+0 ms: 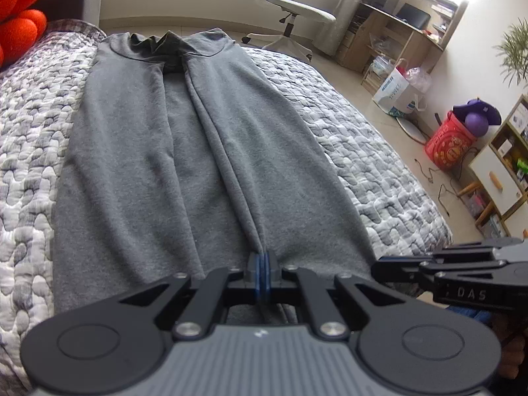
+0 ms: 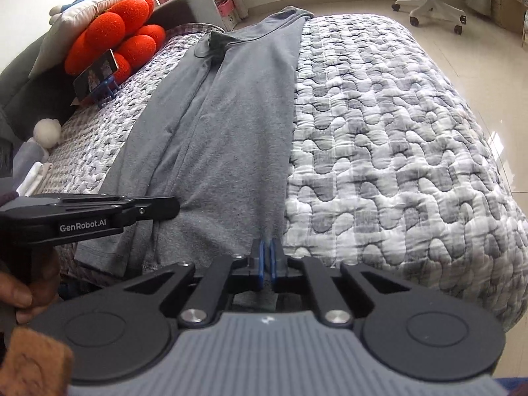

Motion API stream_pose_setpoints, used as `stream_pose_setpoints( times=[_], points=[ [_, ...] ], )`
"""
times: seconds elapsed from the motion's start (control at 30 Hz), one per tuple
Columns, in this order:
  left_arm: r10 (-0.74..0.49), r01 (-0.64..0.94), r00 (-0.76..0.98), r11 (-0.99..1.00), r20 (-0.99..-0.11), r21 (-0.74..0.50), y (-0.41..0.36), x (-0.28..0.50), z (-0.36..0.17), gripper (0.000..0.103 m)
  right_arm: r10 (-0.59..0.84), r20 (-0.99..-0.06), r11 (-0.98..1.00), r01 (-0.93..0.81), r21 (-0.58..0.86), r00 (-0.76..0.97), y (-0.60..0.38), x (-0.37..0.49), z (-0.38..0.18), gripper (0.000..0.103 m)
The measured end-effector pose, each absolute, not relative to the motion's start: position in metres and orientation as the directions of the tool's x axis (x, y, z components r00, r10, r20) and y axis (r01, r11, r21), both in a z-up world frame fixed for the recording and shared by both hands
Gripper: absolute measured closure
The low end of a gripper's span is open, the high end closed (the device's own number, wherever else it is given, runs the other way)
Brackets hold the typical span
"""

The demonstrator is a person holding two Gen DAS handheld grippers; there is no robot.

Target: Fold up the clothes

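A grey shirt [image 1: 138,171] lies lengthwise on the quilted bed [image 1: 363,138], collar at the far end, both sides folded inward. My left gripper [image 1: 263,257] is shut on the near hem where the right flap's folded edge ends. From the right wrist view, the grey shirt [image 2: 224,125] stretches away, and my right gripper [image 2: 266,247] is shut on its near right corner at the hem. The other gripper shows in each view: the right one [image 1: 462,274] at the right edge, the left one [image 2: 89,214] at the left, with a hand [image 2: 19,290] holding it.
Orange cushions [image 2: 122,39] and a phone on a blue stand [image 2: 97,81] sit at the bed's head. A white office chair [image 1: 293,10], a desk [image 1: 396,19], bags [image 1: 452,142] and a shelf [image 1: 501,171] stand on the tiled floor right of the bed.
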State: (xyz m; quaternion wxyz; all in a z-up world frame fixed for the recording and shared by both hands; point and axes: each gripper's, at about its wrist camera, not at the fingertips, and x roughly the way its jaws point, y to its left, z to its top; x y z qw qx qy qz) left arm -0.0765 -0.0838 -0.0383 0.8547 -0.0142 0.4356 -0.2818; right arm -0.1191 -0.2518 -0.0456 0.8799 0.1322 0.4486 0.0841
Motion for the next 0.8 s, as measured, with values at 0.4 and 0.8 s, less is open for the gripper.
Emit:
stream_pose_setpoints(
  times=[0.4, 0.8],
  points=[
    [-0.445, 0.413, 0.576, 0.882, -0.685, -0.225, -0.049, -0.042, -0.005, 0.090, 0.254, -0.700, 0.961, -0.094, 0.258, 0.667, -0.274, -0.056, -0.007, 0.088],
    [-0.359, 0.295, 0.561, 0.928, -0.745, -0.225, -0.037, 0.044, -0.031, 0.088, 0.302, -0.694, 0.953, -0.221, 0.207, 0.653, -0.266, 0.038, -0.026, 0.088]
  ],
)
